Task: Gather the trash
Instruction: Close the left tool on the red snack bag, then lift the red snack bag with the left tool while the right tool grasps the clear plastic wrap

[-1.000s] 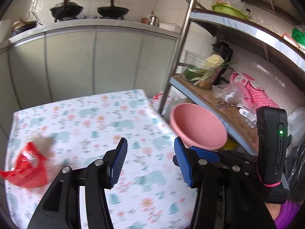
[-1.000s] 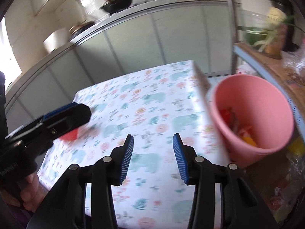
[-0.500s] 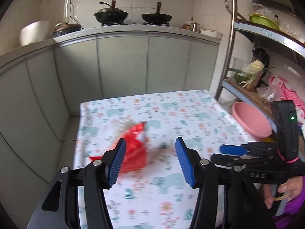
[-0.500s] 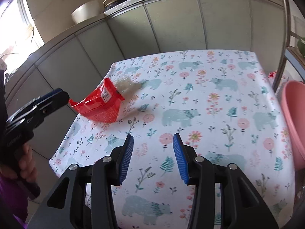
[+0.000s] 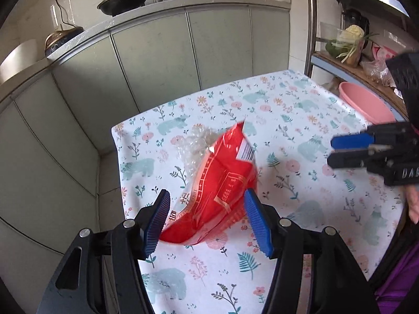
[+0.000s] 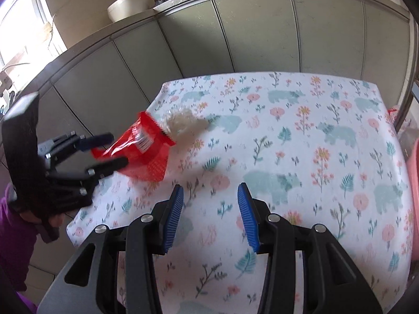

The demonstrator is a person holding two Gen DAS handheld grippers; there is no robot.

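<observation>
A red plastic snack bag (image 5: 217,191) lies crumpled near the left edge of the floral tablecloth, with a clear crinkled wrapper (image 5: 196,144) touching its far end. My left gripper (image 5: 208,222) straddles the bag's near end. Its jaws are opening and the blue pads stand at the bag's sides without squeezing it. From the right wrist view, the bag (image 6: 141,151) and wrapper (image 6: 183,123) sit to the left, with the left gripper (image 6: 115,149) around the bag. My right gripper (image 6: 209,214) hovers open over bare cloth, nothing between its pads. It also shows from the side as the right gripper (image 5: 332,151).
The table (image 5: 301,120) stands in front of grey-green kitchen cabinets (image 5: 157,52). A pink basin (image 5: 366,104) sits just off the table's right edge under a metal shelf rack (image 5: 311,26) loaded with food and bags. A hand in a purple sleeve (image 6: 15,235) holds the left gripper.
Both views swung left from the pink basin toward the red bag. My left gripper came down over the bag, which now lies between its pads. The right gripper followed leftward over the cloth.
</observation>
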